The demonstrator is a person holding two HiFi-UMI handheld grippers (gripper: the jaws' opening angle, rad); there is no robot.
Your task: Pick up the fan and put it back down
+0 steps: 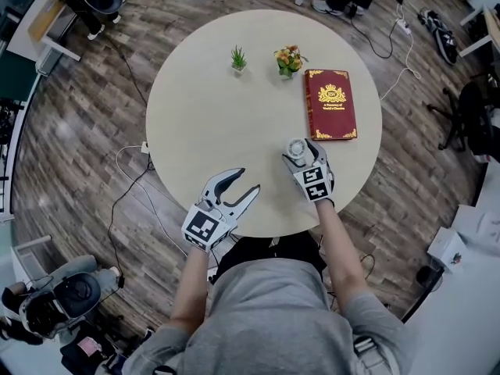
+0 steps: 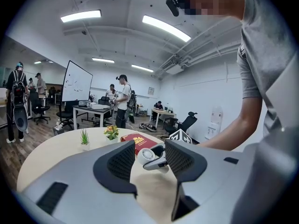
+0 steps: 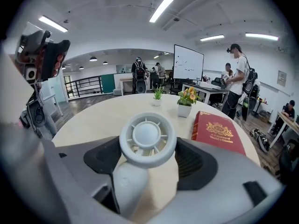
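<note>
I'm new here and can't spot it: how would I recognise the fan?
Find the round beige table, then the red book on its right side. At the book's near end, between the right tongs, is the fan: small and white with a round spoked head, unlike the book, green plant and flower pot.

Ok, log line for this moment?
right gripper: shut on small white plastic fan | left gripper: open, empty | red hardcover book: flat on round beige table

Round table (image 1: 195, 123) — red book (image 1: 330, 104), green plant (image 1: 238, 58), flower pot (image 1: 288, 59)
</note>
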